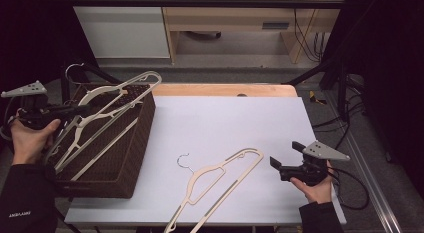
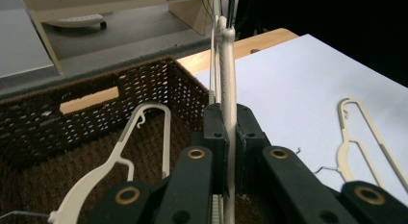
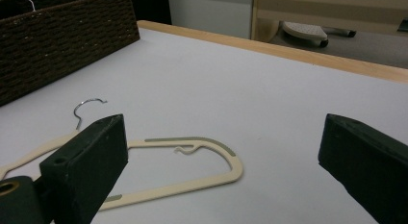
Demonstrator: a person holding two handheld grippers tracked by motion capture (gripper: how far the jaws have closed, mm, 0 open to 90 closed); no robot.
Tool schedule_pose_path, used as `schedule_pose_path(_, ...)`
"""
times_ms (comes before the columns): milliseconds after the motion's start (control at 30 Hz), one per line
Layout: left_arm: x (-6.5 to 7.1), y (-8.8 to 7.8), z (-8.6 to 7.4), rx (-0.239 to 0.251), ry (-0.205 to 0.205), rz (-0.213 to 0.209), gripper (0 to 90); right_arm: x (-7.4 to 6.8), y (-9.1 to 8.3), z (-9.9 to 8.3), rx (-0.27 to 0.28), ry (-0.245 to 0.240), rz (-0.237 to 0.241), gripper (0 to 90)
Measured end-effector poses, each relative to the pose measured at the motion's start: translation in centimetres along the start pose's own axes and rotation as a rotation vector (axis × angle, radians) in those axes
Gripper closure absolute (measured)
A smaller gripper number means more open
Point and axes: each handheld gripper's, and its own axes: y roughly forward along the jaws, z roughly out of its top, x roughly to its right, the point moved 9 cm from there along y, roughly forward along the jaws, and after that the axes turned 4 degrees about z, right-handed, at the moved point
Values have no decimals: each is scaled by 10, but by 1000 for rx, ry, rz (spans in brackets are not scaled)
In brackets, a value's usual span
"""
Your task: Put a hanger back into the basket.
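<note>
A cream hanger (image 2: 226, 80) is clamped tightly between the fingers of the left gripper (image 2: 230, 137) and held over the brown wicker basket (image 1: 131, 138), where another hanger (image 2: 120, 156) lies. The right gripper (image 3: 221, 152) is held with its fingers wide apart and empty, above a third hanger (image 1: 220, 178) lying flat on the white tabletop (image 1: 225, 118).

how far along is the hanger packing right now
Done: one cream hanger already lies inside the wicker basket. In hand: the left gripper is shut on a second hanger, holding it over the basket. Left: a third hanger lies on the white table, in front of the open right gripper, not yet gripped.
</note>
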Motion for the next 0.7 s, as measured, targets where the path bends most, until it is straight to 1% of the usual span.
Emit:
schedule_pose_path(67, -4, 0, -3, 4, -9, 3, 858, 0, 0, 0, 0, 2, -1, 35)
schedule_pose_path(233, -12, -1, -10, -7, -8, 12, 858, 0, 1, -1, -4, -4, -2, 35)
schedule_pose_path(267, -13, -1, -11, -2, -13, 13, 858, 0, 1, 0, -3, -1, -3, 35)
schedule_pose_path(333, -18, -3, -14, -9, -19, 25, 859, 0, 1, -1, -5, -3, -1, 35)
schedule_pose_path(367, -21, -3, -15, -10, -30, 30, 858, 0, 1, -1, -5, 1, -3, 35)
schedule_pose_path(400, -24, -4, -16, -12, -29, 41, 858, 0, 1, -1, -8, -1, -5, 35)
schedule_pose_path(467, -27, -5, -20, -17, -44, 45, 858, 0, 1, -1, -8, -2, -5, 35)
schedule_pose_path(567, -32, -6, -27, -31, -49, 52, 858, 1, 2, -1, -8, -5, -7, 35)
schedule_pose_path(600, -33, -6, -29, -29, -55, 51, 859, 1, 2, -1, -8, -4, -7, 35)
schedule_pose_path(700, -37, -5, -37, -47, -55, 64, 859, 0, 2, -1, -11, -1, -6, 35)
